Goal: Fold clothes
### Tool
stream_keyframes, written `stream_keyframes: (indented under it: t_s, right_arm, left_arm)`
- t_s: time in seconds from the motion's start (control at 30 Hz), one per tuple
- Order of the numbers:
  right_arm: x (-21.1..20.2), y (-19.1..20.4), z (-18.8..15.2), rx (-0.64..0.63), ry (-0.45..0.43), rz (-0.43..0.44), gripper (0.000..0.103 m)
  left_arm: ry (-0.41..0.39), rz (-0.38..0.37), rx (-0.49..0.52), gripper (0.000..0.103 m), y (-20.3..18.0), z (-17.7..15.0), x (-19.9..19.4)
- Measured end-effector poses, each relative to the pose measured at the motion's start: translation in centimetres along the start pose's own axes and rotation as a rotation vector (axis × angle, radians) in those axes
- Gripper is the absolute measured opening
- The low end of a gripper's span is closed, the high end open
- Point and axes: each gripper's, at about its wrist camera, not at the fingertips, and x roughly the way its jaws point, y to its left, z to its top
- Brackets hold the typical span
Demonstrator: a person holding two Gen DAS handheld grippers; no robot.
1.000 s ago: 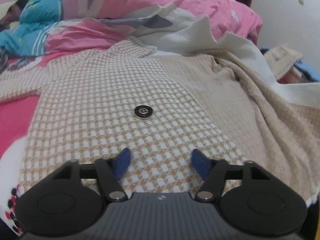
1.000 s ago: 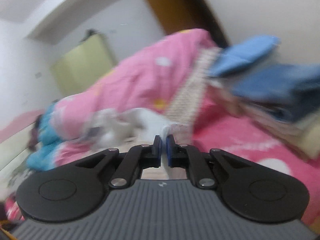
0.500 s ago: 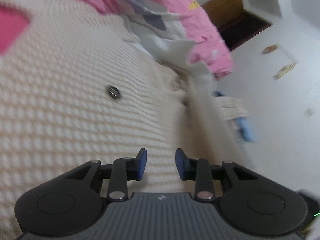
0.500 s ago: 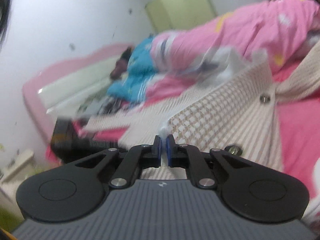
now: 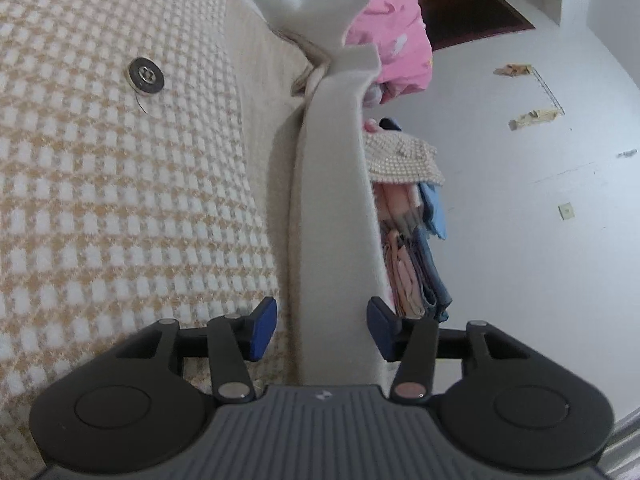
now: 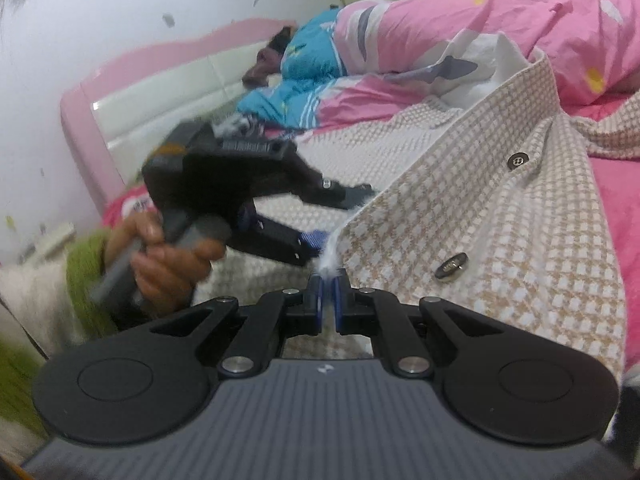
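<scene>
A beige-and-white checked jacket (image 5: 120, 200) with dark round buttons (image 5: 146, 75) lies on the bed. In the left wrist view my left gripper (image 5: 322, 328) is open, and the jacket's pale lined edge (image 5: 332, 208) runs between its blue pads without being pinched. In the right wrist view my right gripper (image 6: 328, 280) is shut on a fluffy white corner of the jacket's front panel (image 6: 480, 220), which is lifted and draped to the right. There the left gripper (image 6: 336, 216), held by a hand (image 6: 168, 256) in a green sleeve, reaches in from the left at that same edge.
A pink quilt (image 6: 520, 20) and blue bedding (image 6: 304, 80) are heaped at the far side of the bed, by the pink headboard (image 6: 120, 92). A stack of folded clothes (image 5: 416, 248) stands beyond the jacket's edge. A white wall (image 5: 540, 200) is behind it.
The left gripper has swung from above the button to the jacket's lined edge, its jaws wider than half a second ago. The right gripper stayed shut and carried the jacket corner toward it.
</scene>
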Motion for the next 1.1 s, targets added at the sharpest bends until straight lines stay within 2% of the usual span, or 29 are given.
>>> stream_keyframes:
  t_s: [0.1, 0.17, 0.33, 0.4, 0.43, 0.47, 0.5, 0.57, 0.63, 0.77, 0.9, 1.03, 1.1]
  right_arm:
    - [0.1, 0.5, -0.1, -0.047, 0.013, -0.02, 0.004]
    - [0.3, 0.9, -0.2, -0.084, 0.024, -0.025, 0.004]
    - [1.4, 2.0, -0.2, -0.226, 0.076, -0.055, 0.004]
    - [2.1, 2.5, -0.4, -0.291, 0.101, -0.066, 0.004]
    - [2.4, 2.8, -0.5, -0.32, 0.114, -0.07, 0.004]
    - [2.6, 3.0, -0.5, -0.348, 0.125, -0.072, 0.004]
    - [2.6, 3.2, -0.6, -0.367, 0.132, -0.069, 0.004]
    - [2.5, 3.5, -0.6, -0.404, 0.146, -0.059, 0.004]
    - [2.1, 3.8, -0.5, -0.427, 0.166, -0.021, 0.0]
    - [1.4, 5.1, -1.0, -0.487, 0.208, 0.041, 0.0]
    - [1.8, 3.3, -0.5, -0.384, 0.233, 0.051, 0.0]
    - [0.8, -1.4, 3.9, -0.191, 0.134, 0.038, 0.002]
    - [0.3, -3.8, 6.2, -0.095, 0.084, 0.031, 0.008]
  left_arm:
    - [-0.038, -0.001, 0.016, 0.068, -0.3, 0.1, -1.2]
    - [-0.039, 0.025, 0.063, 0.079, -1.0, 0.0, -1.5]
    - [0.067, 0.153, 0.17, 0.079, -3.0, 0.0, 1.1]
    - [0.083, 0.201, 0.241, 0.066, -3.8, -0.2, 2.1]
    - [0.088, 0.221, 0.264, 0.048, -4.0, -0.3, 2.4]
    - [0.094, 0.238, 0.274, 0.019, -4.0, -0.4, 2.5]
    - [0.099, 0.255, 0.283, 0.007, -4.0, -0.4, 2.6]
    - [0.084, 0.276, 0.281, 0.004, -3.9, -0.7, 2.3]
    - [0.058, 0.267, 0.284, 0.004, -3.8, -1.3, 1.3]
    - [0.033, 0.278, 0.281, 0.004, -2.9, -2.1, 0.9]
    - [0.029, 0.238, 0.245, 0.005, -1.6, -2.2, 0.9]
    - [0.033, 0.19, 0.255, 0.027, -1.3, -2.0, 0.6]
    - [0.034, 0.175, 0.271, 0.034, -1.4, -1.9, 0.8]
